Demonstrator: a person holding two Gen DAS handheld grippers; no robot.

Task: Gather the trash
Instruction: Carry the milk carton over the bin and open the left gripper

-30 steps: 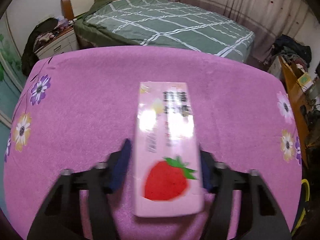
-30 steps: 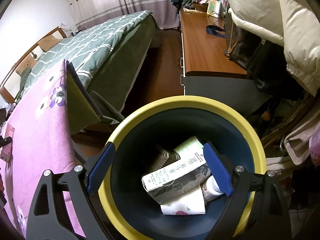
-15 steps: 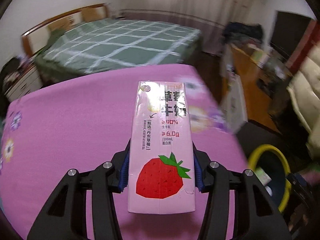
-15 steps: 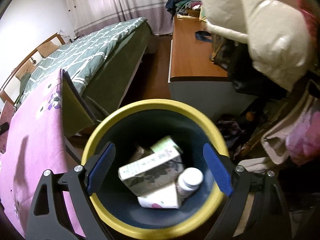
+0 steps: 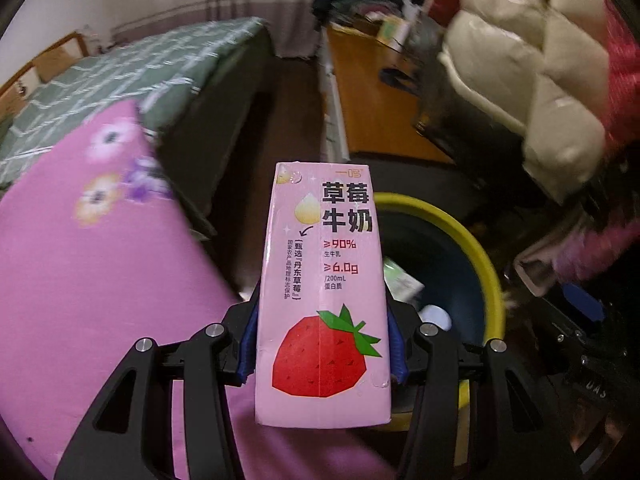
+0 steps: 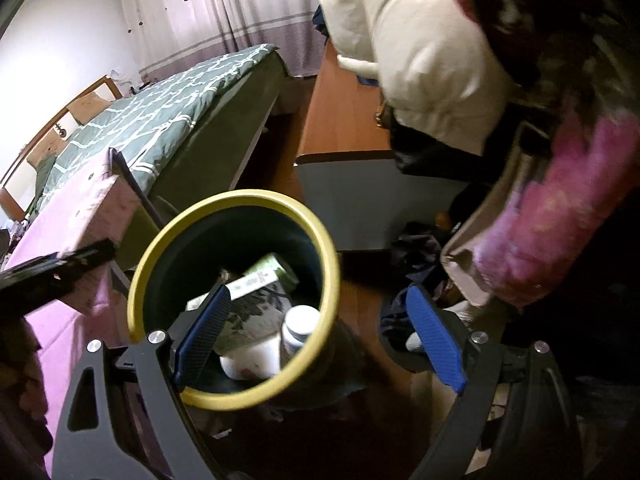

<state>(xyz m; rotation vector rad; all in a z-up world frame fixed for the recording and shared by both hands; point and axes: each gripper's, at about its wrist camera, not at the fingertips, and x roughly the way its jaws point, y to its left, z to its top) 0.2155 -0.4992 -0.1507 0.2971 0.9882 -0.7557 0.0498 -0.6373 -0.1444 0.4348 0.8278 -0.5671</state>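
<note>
My left gripper (image 5: 322, 344) is shut on a pink strawberry milk carton (image 5: 324, 292) and holds it in the air just left of the yellow-rimmed dark bin (image 5: 478, 256). The bin (image 6: 320, 232) also shows in the right wrist view, holding a green-and-white carton (image 6: 260, 280), a white bottle (image 6: 298, 324) and a paper cup. My right gripper (image 6: 316, 340) is open and empty above the bin's right rim. The left gripper's arm (image 6: 56, 268) and carton reach in from the left there.
The pink flowered table (image 5: 80, 264) lies left of the bin. Behind are a bed with a green plaid cover (image 6: 168, 112) and a wooden desk (image 5: 372, 104). A white puffy coat (image 6: 416, 60) and pink clothes (image 6: 560, 208) hang at the right.
My left gripper has lifted the carton off the pink table and swung right to the bin. My right gripper has drifted right, off the bin's centre.
</note>
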